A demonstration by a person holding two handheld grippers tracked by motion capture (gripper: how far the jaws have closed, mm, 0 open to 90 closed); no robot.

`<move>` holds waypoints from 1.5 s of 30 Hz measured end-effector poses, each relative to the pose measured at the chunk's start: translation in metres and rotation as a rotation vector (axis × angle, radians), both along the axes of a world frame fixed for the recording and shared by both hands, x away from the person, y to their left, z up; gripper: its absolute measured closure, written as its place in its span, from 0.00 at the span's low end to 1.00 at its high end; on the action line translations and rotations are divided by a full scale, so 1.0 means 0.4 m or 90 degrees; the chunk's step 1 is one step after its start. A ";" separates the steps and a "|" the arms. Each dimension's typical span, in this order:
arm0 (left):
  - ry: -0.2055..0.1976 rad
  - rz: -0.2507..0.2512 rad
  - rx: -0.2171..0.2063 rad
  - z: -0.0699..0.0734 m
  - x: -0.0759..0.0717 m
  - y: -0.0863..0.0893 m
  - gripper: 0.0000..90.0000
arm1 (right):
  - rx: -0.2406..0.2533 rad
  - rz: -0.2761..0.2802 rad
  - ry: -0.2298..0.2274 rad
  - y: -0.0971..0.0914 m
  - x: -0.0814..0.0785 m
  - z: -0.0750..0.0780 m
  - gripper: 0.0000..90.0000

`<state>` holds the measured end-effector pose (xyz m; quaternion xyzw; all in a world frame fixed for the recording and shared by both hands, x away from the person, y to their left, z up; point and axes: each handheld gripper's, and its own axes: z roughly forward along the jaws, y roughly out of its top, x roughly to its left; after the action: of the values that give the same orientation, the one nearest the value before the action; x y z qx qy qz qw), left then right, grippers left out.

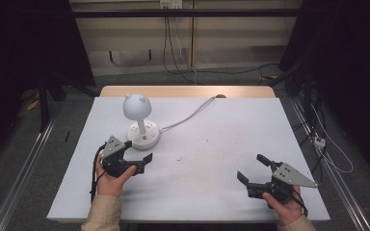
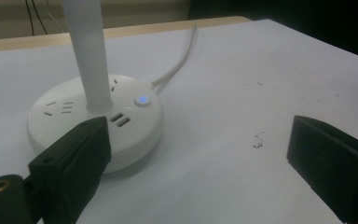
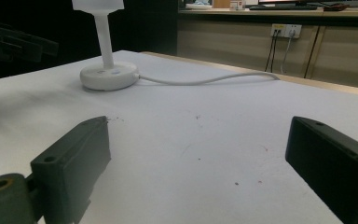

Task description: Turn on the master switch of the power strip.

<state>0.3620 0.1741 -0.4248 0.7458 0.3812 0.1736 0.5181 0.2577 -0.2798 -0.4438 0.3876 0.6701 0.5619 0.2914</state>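
White desk lamp (image 1: 141, 122) on the left half of the table (image 1: 221, 159), just beyond the left gripper (image 1: 136, 155).

The left gripper's jaws are spread and empty, one jaw just beside the lamp's round base (image 2: 98, 123), not touching. The right gripper (image 1: 253, 170) hovers well apart near the right front edge, jaws spread wide, empty. The lamp's cord (image 1: 192, 113) trails toward the far edge.

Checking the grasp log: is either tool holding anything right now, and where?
Nothing is held. Left tool is open beside the lamp; right tool is open.
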 end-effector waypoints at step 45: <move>0.010 0.025 0.008 -0.027 -0.042 0.124 0.07 | -0.002 0.004 0.002 0.004 0.001 0.000 0.07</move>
<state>0.3452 0.2238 -0.4355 0.7429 0.3985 0.1800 0.5068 0.2582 -0.2780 -0.4439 0.3861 0.6726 0.5610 0.2895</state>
